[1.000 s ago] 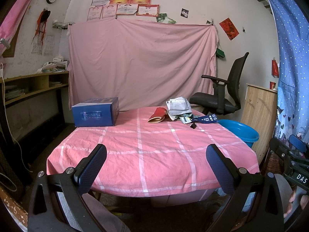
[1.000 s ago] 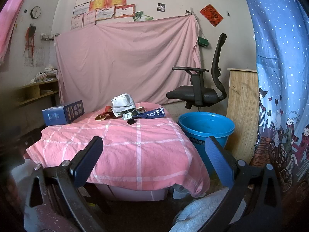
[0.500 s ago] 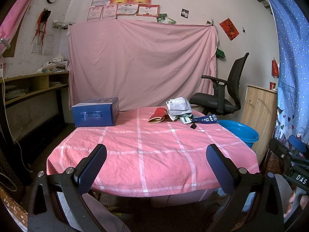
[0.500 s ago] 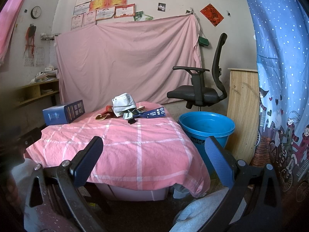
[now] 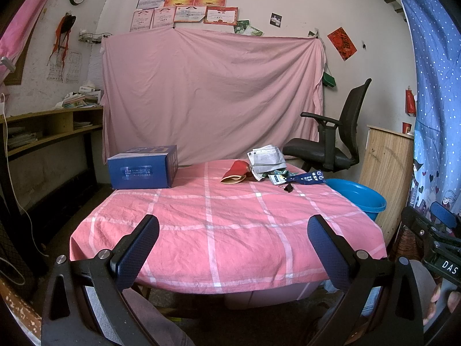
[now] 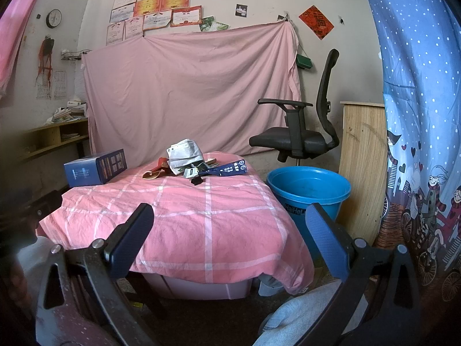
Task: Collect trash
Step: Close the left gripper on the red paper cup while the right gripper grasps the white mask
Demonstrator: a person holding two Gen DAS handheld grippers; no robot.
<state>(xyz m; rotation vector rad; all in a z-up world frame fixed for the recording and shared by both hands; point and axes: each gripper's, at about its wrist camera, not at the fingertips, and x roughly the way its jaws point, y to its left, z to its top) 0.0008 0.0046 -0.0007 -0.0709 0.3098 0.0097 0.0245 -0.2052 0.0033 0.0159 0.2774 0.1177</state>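
Note:
A pile of trash lies at the far right of the pink checked table (image 5: 230, 216): a crumpled white paper bag (image 5: 266, 157), a red packet (image 5: 234, 171), a dark blue wrapper (image 5: 309, 177) and a small black scrap (image 5: 288, 188). The right wrist view shows the same white bag (image 6: 184, 152), blue wrapper (image 6: 230, 169) and table (image 6: 201, 219). A blue plastic tub (image 6: 309, 190) stands on the floor right of the table, also in the left wrist view (image 5: 357, 199). My left gripper (image 5: 232, 240) and right gripper (image 6: 229, 230) are open, empty, at the table's near edge.
A dark blue box (image 5: 142, 167) sits at the table's far left. A black office chair (image 6: 299, 127) and a wooden panel (image 6: 361, 158) stand behind the tub. A blue curtain (image 6: 417, 115) hangs on the right. Shelves (image 5: 49, 132) line the left wall.

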